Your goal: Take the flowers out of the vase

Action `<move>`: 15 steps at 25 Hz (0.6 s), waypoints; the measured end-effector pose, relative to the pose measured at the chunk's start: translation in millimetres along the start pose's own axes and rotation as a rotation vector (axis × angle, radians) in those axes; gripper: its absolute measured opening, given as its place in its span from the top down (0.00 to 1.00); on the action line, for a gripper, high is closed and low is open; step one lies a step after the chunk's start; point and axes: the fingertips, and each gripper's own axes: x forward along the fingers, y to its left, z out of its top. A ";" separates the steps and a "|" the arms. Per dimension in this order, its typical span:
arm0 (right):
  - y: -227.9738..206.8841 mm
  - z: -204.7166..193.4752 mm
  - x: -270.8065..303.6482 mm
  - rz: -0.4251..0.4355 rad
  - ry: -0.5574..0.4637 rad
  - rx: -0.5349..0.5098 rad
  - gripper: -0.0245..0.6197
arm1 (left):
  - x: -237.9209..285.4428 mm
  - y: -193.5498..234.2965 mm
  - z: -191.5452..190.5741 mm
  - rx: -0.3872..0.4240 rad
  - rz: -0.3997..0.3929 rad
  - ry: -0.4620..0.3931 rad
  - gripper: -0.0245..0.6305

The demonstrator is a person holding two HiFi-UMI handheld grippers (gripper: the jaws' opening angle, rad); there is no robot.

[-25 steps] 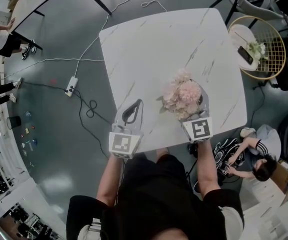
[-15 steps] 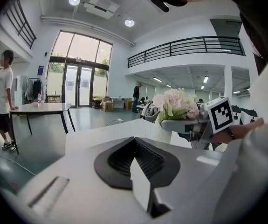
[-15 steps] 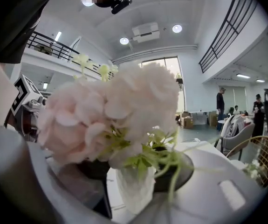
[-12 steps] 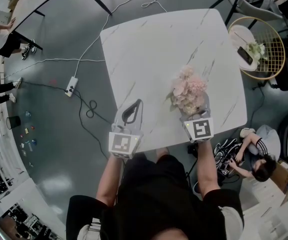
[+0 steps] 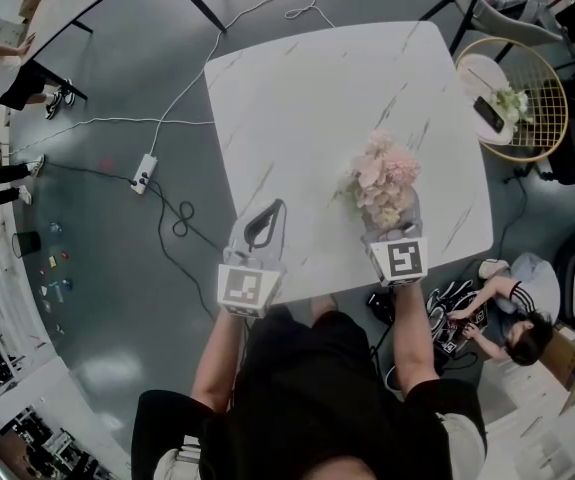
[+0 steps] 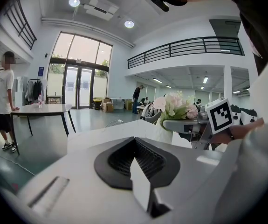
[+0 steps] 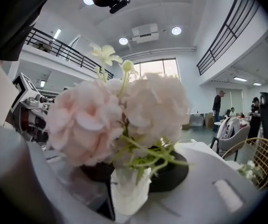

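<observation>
A bunch of pale pink flowers (image 5: 385, 178) stands in a small white vase on the white marble table (image 5: 307, 108), near its front right. My right gripper (image 5: 391, 218) reaches the vase from the front. In the right gripper view the vase (image 7: 130, 190) sits between the two black pads, which press on its sides, with the blooms (image 7: 120, 120) filling the view above. Those jaws have just been closing on the vase. My left gripper (image 5: 261, 226) rests shut and empty by the table's front edge. The left gripper view shows the flowers (image 6: 175, 107) off to the right.
A round wire side table (image 5: 515, 93) with a phone and a small plant stands beyond the table's right edge. A person sits on the floor (image 5: 502, 323) at the right. A power strip (image 5: 143, 172) and cables lie on the floor to the left.
The flowers and vase have shifted a little to the right and stand straighter. The right gripper followed them. The left gripper has kept its place.
</observation>
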 end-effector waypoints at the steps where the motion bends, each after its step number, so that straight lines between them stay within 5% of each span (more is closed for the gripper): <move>1: 0.8 0.0 -0.7 0.000 0.001 -0.003 0.69 | -1.3 -0.3 0.4 0.001 0.000 -0.001 0.95; 15: 5.5 2.5 -6.6 -0.005 0.001 -0.033 0.69 | -13.1 0.2 -0.9 -0.004 0.013 -0.004 0.95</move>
